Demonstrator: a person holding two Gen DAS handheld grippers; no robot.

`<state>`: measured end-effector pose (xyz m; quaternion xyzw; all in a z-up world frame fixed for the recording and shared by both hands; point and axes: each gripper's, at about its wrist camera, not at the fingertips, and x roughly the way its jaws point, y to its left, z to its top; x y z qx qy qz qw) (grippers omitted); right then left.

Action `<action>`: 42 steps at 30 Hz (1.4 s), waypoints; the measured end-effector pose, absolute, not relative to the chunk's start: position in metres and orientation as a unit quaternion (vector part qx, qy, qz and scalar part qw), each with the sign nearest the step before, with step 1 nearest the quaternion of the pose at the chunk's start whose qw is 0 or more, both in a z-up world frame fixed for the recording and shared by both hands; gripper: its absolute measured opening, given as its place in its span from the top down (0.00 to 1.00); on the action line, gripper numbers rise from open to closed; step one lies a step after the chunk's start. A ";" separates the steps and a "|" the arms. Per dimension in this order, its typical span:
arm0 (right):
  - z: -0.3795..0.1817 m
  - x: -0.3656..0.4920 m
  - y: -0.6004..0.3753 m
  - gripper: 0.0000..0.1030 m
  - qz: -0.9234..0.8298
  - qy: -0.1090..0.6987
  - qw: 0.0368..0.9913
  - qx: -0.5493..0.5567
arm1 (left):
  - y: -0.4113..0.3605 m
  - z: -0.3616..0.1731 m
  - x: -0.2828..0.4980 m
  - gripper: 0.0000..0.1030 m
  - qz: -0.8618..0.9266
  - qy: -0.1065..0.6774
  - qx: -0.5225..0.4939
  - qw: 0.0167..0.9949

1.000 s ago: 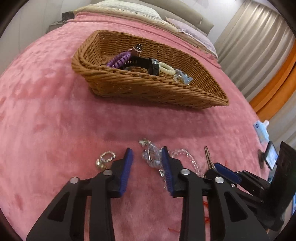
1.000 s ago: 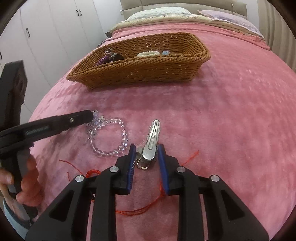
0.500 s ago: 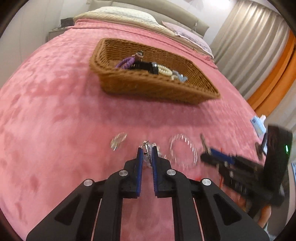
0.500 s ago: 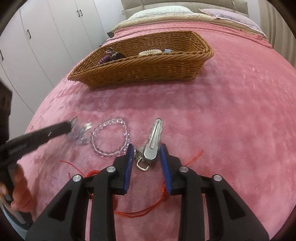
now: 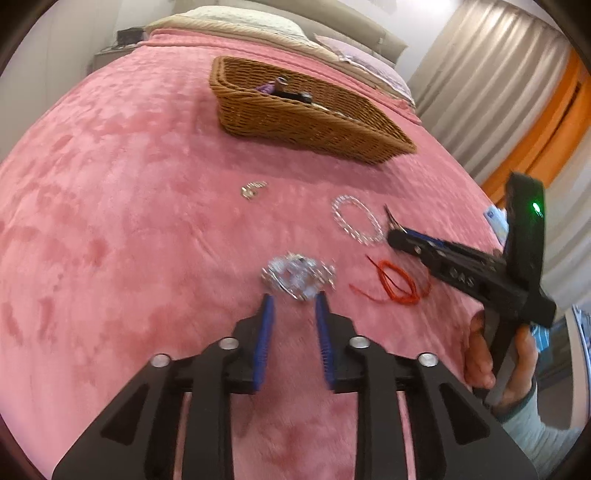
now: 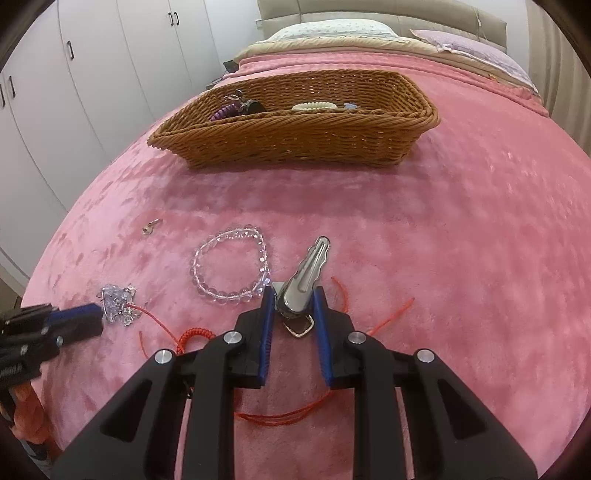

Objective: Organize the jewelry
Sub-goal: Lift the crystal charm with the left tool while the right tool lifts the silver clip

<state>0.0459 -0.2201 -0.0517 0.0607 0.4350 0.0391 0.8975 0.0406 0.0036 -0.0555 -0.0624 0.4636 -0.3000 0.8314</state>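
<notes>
A wicker basket (image 5: 306, 122) (image 6: 295, 136) with several jewelry pieces stands at the far side of the pink bedspread. My left gripper (image 5: 293, 301) is open, its tips just behind a crystal cluster piece (image 5: 297, 275) (image 6: 118, 304) lying on the bedspread. My right gripper (image 6: 293, 295) is shut on a silver hair clip (image 6: 304, 275) that rests on the bedspread. A clear bead bracelet (image 6: 231, 267) (image 5: 356, 219) lies left of the clip. A small ring-like piece (image 5: 253, 189) (image 6: 150, 226) lies further left. A red cord (image 6: 280, 415) (image 5: 397, 282) runs under the right gripper.
The bed's pillows (image 6: 332, 31) lie beyond the basket. White wardrobe doors (image 6: 74, 74) stand at the left. Curtains (image 5: 491, 92) hang at the right. The bed edge drops off near the right gripper's handle (image 5: 524, 236).
My left gripper was shut around the crystal cluster, pulled it back toward me, then opened and let it go. My right gripper closed onto the hair clip.
</notes>
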 end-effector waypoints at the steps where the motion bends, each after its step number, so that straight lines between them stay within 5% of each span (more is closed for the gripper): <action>1: -0.052 0.046 -0.220 0.82 0.040 0.435 0.897 0.060 | 0.003 -0.055 0.037 0.64 -0.305 0.462 -0.059 0.831; 7: -0.054 0.047 -0.223 0.82 0.045 0.439 0.894 0.072 | -0.015 -0.053 0.028 0.50 -0.255 0.438 0.015 0.862; 16: -0.052 0.049 -0.225 0.72 0.040 0.443 0.892 0.083 | -0.037 -0.057 0.044 0.47 -0.241 0.428 0.050 0.870; 27: -0.048 0.046 -0.209 0.80 0.022 0.426 0.904 0.032 | -0.031 -0.056 0.044 0.85 -0.244 0.411 0.031 0.878; 42: -0.028 0.025 -0.212 0.80 0.047 0.367 0.928 0.039 | -0.019 -0.036 0.028 0.87 -0.266 0.350 -0.002 0.898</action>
